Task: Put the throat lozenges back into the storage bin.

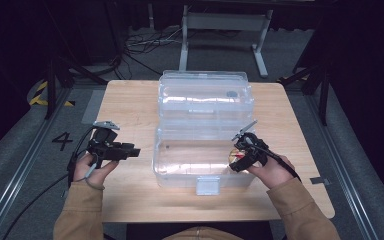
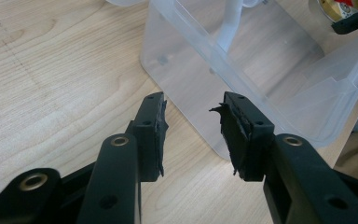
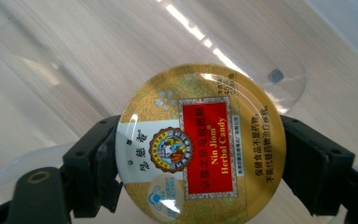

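- The left gripper (image 1: 130,151) hangs over the bare wood of the table (image 1: 125,105), just beside the left wall of the clear plastic box (image 1: 200,165). Its jaws stand wide apart and nothing is between them; in the left gripper view I see only table and the corner of the box (image 2: 242,88) in the gap.
- This gripper points level toward the box, so the box lies straight ahead of it, and the candy tin lies far across, on the other side of the box.
- The box is open, with its lid (image 1: 206,95) laid back behind it, and the inside looks empty.
- The right gripper (image 1: 236,156) is by far the nearer one to the tin: it holds the round candy tin (image 3: 199,142) by its edge, one jaw on each side, over the right end of the open box.
- The tin is flat and round, so it has no long axis; its face is turned up toward the camera, and the bottom of the box is directly below it. I judge the coming move is to bring it down there.
- The tin is gold with a red label in the middle, a small round picture, Chinese writing, and the words "Nin Jiom Herbal Candy".
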`<action>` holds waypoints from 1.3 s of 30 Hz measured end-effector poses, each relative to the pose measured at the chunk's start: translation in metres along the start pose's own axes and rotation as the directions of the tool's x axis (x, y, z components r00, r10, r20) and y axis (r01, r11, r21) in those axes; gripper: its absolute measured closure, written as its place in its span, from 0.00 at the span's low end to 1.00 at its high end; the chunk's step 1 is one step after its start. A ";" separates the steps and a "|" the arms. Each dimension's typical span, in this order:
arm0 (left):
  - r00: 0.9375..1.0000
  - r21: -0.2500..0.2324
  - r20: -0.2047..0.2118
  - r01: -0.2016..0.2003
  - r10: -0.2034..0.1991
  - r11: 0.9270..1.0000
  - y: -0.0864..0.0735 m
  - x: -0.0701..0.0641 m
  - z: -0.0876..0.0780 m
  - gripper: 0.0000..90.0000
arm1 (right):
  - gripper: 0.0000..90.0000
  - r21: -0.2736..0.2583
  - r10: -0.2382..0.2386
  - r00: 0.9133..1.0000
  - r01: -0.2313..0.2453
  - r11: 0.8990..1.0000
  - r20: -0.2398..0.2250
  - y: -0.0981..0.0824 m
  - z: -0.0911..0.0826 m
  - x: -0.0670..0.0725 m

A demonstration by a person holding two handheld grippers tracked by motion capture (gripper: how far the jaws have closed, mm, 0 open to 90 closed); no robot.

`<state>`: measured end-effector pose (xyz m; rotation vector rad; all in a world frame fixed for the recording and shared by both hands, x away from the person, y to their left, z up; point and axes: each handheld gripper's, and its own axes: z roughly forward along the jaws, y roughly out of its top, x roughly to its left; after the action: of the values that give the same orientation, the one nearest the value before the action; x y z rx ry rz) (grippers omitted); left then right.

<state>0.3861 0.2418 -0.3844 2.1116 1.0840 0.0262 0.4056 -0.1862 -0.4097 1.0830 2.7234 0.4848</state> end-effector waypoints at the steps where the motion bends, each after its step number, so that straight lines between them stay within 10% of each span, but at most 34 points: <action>1: 1.000 0.001 0.000 0.001 -0.001 1.000 0.000 0.000 0.000 0.67 | 0.23 0.007 -0.002 1.000 0.002 1.000 0.002 0.000 0.001 0.000; 39: 1.000 0.004 0.005 0.016 -0.016 1.000 -0.001 0.003 0.000 0.67 | 0.23 0.087 -0.028 0.995 0.020 0.996 0.092 0.003 0.014 0.009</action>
<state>0.3871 0.2441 -0.3861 2.1052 1.0987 0.0109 0.4053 -0.1746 -0.4215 1.0638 2.6943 0.3078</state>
